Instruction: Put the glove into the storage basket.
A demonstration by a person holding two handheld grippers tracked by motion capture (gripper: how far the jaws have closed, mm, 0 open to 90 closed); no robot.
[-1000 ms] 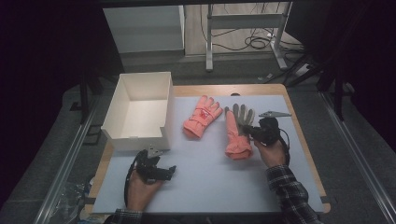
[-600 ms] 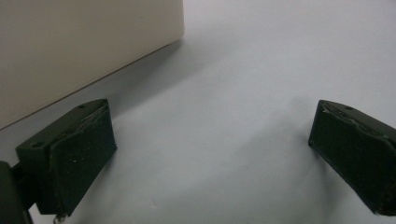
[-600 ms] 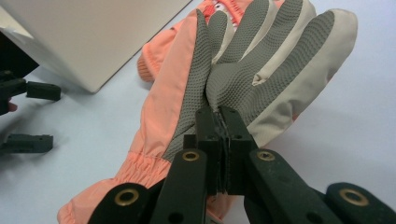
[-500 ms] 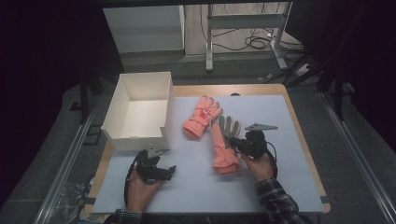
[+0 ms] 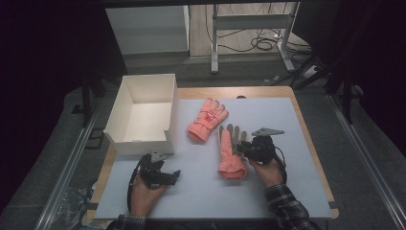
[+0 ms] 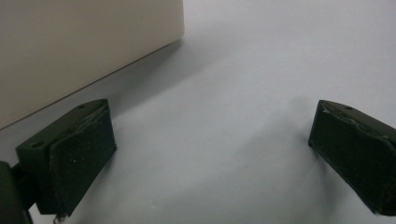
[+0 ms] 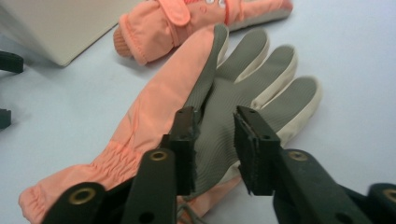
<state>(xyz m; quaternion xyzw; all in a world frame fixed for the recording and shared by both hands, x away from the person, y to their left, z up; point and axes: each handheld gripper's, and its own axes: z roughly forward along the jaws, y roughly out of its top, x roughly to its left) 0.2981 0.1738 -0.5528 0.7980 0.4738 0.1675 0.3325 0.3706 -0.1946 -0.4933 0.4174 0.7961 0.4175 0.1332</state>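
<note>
From the high view, two pink gloves lie on the grey mat [image 5: 297, 143] and none is in the box [image 5: 143, 112] yet. It looks like the gloves are meant to go into the box, so almost all the job is left. The box is white, has no lid, and sits at the left back part of the table. It is empty inside. The far glove [image 5: 207, 120] lies just beside the box, pink side up. The near glove [image 5: 231, 151] lies close to it, a bit nearer the person, with its grey palm turned up. The right gripper [image 5: 245, 149] sits at that glove's palm. The left gripper [image 5: 173, 175] rests on the mat in front of the box, away from both gloves.

In the left gripper view, the two black jaws stand wide apart with bare mat between them. The box wall [image 6: 84, 51] is at the top left, near but not touching.

In the right gripper view, the jaws have just been opening. They now stand a little apart over the grey palm of the near glove [image 7: 215, 121]. The palm fabric lies between and under them, but the pads do not look pressed on it, so the glove is let go. The far glove [image 7: 187, 21] lies behind it, next to the box corner [image 7: 60, 28].
</note>
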